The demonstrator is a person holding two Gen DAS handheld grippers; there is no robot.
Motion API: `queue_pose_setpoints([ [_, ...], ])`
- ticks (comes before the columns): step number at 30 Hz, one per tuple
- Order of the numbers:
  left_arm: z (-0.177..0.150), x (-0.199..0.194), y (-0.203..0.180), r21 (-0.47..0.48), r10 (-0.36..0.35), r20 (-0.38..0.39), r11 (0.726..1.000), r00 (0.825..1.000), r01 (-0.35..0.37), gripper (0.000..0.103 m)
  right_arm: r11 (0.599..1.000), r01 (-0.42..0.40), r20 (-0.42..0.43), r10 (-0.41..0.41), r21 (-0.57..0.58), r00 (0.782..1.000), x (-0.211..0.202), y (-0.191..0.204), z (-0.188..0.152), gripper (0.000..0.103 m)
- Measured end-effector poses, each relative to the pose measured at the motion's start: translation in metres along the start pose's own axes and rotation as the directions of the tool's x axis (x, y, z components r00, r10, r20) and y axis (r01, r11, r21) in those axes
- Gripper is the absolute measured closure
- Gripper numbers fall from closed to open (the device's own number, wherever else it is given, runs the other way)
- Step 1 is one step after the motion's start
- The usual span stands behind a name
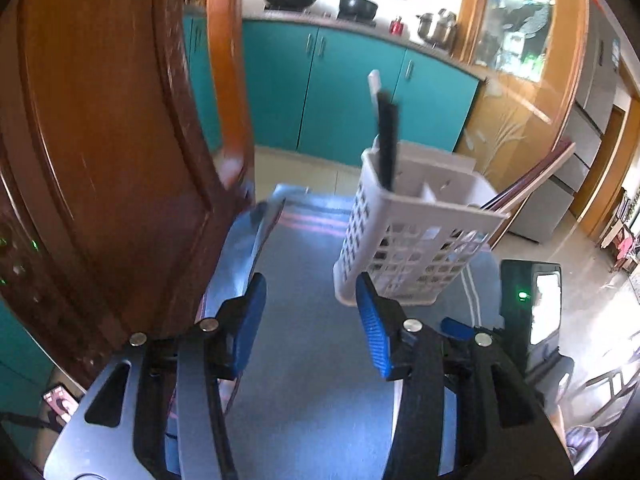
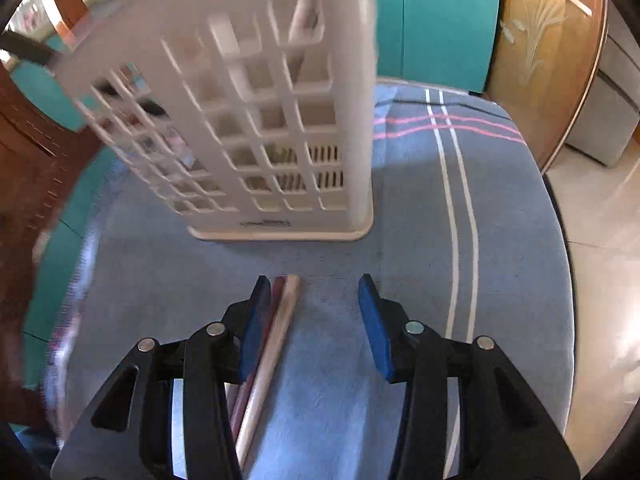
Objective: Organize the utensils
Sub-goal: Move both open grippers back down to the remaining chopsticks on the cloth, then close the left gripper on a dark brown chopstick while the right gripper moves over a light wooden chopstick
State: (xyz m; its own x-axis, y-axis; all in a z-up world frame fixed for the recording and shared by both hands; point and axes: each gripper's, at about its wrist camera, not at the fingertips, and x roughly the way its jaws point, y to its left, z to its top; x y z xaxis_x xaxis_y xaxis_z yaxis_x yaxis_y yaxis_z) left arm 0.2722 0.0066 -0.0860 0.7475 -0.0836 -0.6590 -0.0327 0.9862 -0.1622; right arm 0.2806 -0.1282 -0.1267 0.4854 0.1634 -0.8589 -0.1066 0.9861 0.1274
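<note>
Both grippers, left (image 1: 310, 320) and right (image 2: 310, 312), stood with jaws parted, gripping nothing. Relative to the white slotted plastic utensil basket (image 2: 256, 120) on the blue striped tablecloth (image 2: 400, 220), two pale wooden chopsticks (image 2: 272, 344) lay nearer, just beside the right gripper's left blue pad. A black-handled utensil (image 1: 388, 140) stood inside the basket.

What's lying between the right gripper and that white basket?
In the right wrist view, only bare blue cloth separates the right gripper from the white basket. The chopsticks lie beside its left finger, short of the basket.
</note>
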Motion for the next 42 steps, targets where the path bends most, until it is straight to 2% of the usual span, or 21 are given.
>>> queue_pose_setpoints([
  [6, -0.006, 0.014, 0.002, 0.013, 0.036, -0.060, 0.999, 0.998, -0.035, 0.056, 0.993, 0.058, 0.026, -0.056, -0.100, 0.998, 0.005, 0.018, -0.007, 0.059],
  [7, -0.006, 0.015, 0.001, 0.017, 0.035, -0.064, 0.999, 0.997, -0.034, 0.056, 0.993, 0.061, 0.027, -0.058, -0.103, 0.998, 0.005, 0.019, -0.009, 0.063],
  [8, -0.007, 0.015, 0.000, 0.023, 0.036, -0.064, 0.999, 0.997, -0.034, 0.055, 0.993, 0.055, 0.025, -0.052, -0.108, 0.998, 0.005, 0.021, -0.014, 0.082],
  [12, -0.008, 0.016, -0.004, 0.053, 0.040, -0.067, 0.998, 0.997, -0.036, 0.051, 0.994, -0.022, -0.003, 0.022, -0.109, 1.000, -0.004, 0.016, -0.020, 0.087],
  [19, -0.014, 0.022, -0.011, 0.095, 0.049, -0.090, 0.995, 0.995, -0.041, 0.048, 0.994, -0.101, 0.008, 0.101, 0.034, 0.995, -0.028, -0.017, -0.010, 0.089],
  [21, -0.016, 0.023, -0.012, 0.100, 0.055, -0.098, 0.994, 0.994, -0.045, 0.047, 0.993, -0.100, 0.026, 0.099, 0.056, 0.995, -0.036, -0.026, -0.009, 0.087],
  [24, -0.018, 0.028, -0.015, 0.112, 0.066, -0.116, 0.992, 0.991, -0.053, 0.044, 0.997, -0.067, 0.036, 0.065, 0.045, 0.997, -0.044, -0.033, -0.009, 0.087],
  [27, -0.022, 0.034, -0.018, 0.127, 0.076, -0.136, 0.990, 0.988, -0.059, 0.043, 0.998, -0.061, 0.009, 0.061, 0.009, 0.998, -0.036, -0.033, -0.008, 0.085],
  [33, -0.031, 0.045, -0.025, 0.160, 0.094, -0.165, 0.985, 0.982, -0.067, 0.042, 0.996, 0.035, -0.030, -0.037, -0.082, 0.999, -0.020, -0.014, -0.018, 0.082],
  [38, -0.038, 0.052, -0.031, 0.193, 0.104, -0.194, 0.979, 0.976, -0.066, 0.039, 0.992, 0.063, -0.022, -0.066, -0.113, 0.998, -0.024, -0.009, -0.025, 0.082],
  [40, -0.040, 0.053, -0.032, 0.199, 0.104, -0.202, 0.978, 0.974, -0.063, 0.039, 0.992, 0.055, -0.020, -0.057, -0.114, 0.998, -0.025, -0.006, -0.027, 0.093],
  [42, -0.042, 0.053, -0.033, 0.204, 0.104, -0.207, 0.977, 0.973, -0.062, 0.038, 0.995, 0.035, -0.012, -0.036, -0.092, 0.999, -0.027, -0.008, -0.032, 0.096],
])
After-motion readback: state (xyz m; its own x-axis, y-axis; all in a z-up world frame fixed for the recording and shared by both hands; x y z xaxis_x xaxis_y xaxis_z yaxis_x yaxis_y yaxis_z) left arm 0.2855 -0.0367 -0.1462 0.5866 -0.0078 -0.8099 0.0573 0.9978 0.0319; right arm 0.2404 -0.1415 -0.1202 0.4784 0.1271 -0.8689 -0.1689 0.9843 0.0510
